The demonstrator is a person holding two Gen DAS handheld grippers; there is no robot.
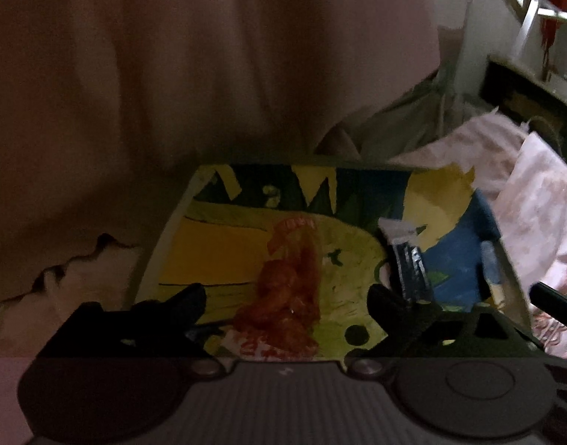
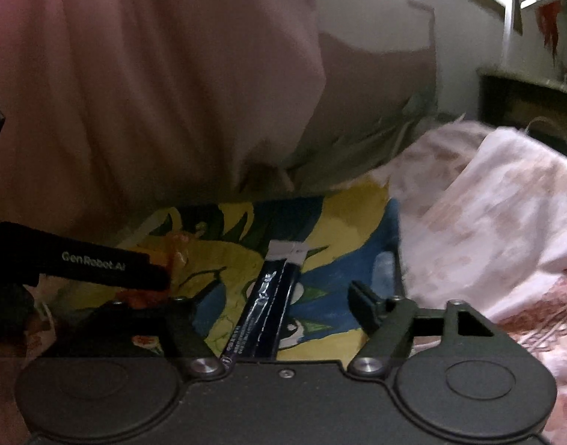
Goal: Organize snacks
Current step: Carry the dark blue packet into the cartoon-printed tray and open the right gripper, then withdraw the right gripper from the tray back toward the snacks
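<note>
Both my left gripper (image 1: 287, 304) and right gripper (image 2: 268, 307) stand released over the painted tray (image 1: 172, 222); next, fetch another snack beyond the dark sachet (image 2: 268, 307) at twelve o'clock.

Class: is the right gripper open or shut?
Open: the right gripper has its fingers spread either side of the dark packet, which lies loose on the painted board.
</note>
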